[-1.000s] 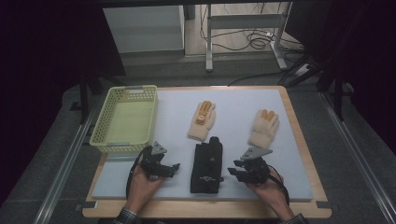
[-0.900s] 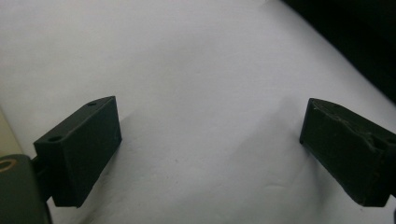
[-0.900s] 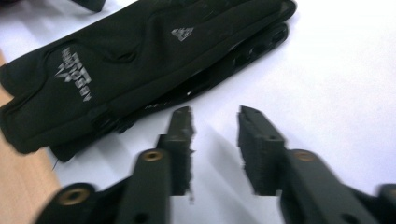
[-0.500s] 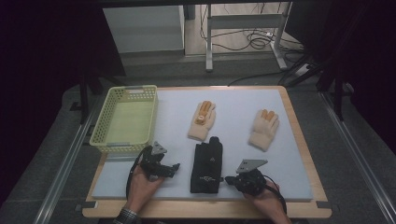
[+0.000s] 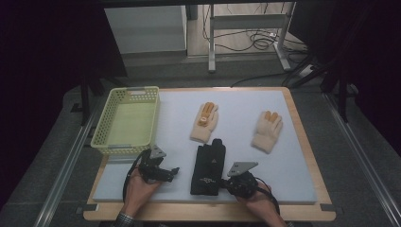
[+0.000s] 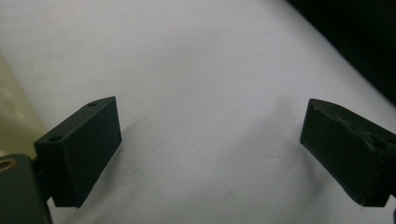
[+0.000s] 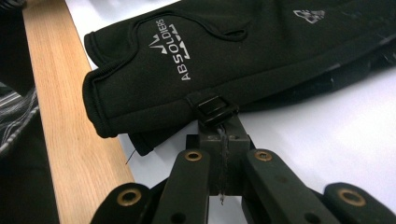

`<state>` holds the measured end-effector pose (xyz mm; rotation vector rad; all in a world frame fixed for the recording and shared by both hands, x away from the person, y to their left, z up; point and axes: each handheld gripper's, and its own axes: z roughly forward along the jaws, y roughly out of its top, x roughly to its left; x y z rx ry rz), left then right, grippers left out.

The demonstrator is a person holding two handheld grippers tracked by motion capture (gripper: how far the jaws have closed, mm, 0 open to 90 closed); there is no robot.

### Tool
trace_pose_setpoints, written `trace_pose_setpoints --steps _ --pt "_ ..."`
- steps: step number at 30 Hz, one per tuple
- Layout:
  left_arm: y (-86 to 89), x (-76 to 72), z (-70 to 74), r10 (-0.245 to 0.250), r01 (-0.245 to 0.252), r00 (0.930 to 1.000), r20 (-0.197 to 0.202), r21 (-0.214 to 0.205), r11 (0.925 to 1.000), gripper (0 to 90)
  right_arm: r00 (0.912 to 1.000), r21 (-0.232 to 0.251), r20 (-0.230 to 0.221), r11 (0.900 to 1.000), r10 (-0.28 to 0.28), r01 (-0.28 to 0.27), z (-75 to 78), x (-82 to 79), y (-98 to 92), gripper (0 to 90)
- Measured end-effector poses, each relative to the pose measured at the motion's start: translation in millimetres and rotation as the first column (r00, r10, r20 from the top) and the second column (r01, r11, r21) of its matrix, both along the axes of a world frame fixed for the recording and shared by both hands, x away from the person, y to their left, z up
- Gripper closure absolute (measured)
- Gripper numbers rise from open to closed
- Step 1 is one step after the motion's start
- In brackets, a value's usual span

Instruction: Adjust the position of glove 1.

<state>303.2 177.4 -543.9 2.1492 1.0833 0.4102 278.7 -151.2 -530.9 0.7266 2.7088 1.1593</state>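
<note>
Right gripper [image 5: 226, 183] sits at roughly 6 o'clock on the white mat [image 5: 293, 179], jaws pinched together at the cuff edge of the black gloves [image 5: 208, 166]. They have just been closing, and the right gripper view shows them meeting at the small buckle [image 7: 216, 110] on the cuff seam, so the grip looks to be on that tab or the cuff edge right there; how much fabric sits between the pads I cannot tell. Black gloves are a stacked pair, lying flat on the mat just below centre, fingers toward 12 o'clock, cuff toward 6 o'clock and close to the wooden board [image 7: 70, 140] edge, white "ABSOLDIERS" print on the top cuff. Right hand [image 5: 257, 201] comes in from the bottom edge behind its gripper, whose grey plate is just to the right of the cuff. Left gripper [image 5: 174, 172] is at about 7 o'clock, well apart from the black gloves, jaws spread wide with nothing between them; the left gripper view shows bare mat under both jaws. Left hand [image 5: 139, 184] is around its body, near the front of the yellow-green basket [image 5: 118, 142], which sits at 9 to 10 o'clock on the board. Cream glove with orange patch [image 5: 204, 123] lies just above the black pair's fingertips, near but apparently not touching. Second cream glove with orange fingertips [image 5: 267, 131] is at 2 o'clock, well apart from both grippers.
</note>
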Motion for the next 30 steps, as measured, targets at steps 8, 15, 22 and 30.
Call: trace_pose_setpoints --steps 8,15,22,30 --pt "14.3 -12.4 -3.7 0.031 -0.031 0.9995 0.010 0.007 0.9995 5.3 1.0000 0.011 -0.003 0.9999 0.002 -0.002 -1.8 5.5 17.7 88.4" --pt "23.7 -15.3 -6.8 0.055 -0.055 0.9984 0.014 0.008 0.9984 5.0 0.9998 0.010 0.009 0.9997 0.020 -0.020 -3.2 10.4 39.1 88.4" --pt "28.8 -12.0 -8.7 0.059 -0.059 0.9982 -0.013 -0.017 0.9981 4.3 0.9988 0.001 0.030 0.9992 0.039 -0.039 -4.9 19.4 69.4 88.4" --pt "28.7 -11.7 -8.9 0.058 -0.058 0.9982 -0.017 -0.018 0.9981 4.1 0.9983 0.008 0.026 0.9986 0.052 -0.052 -5.1 22.4 77.3 81.2"
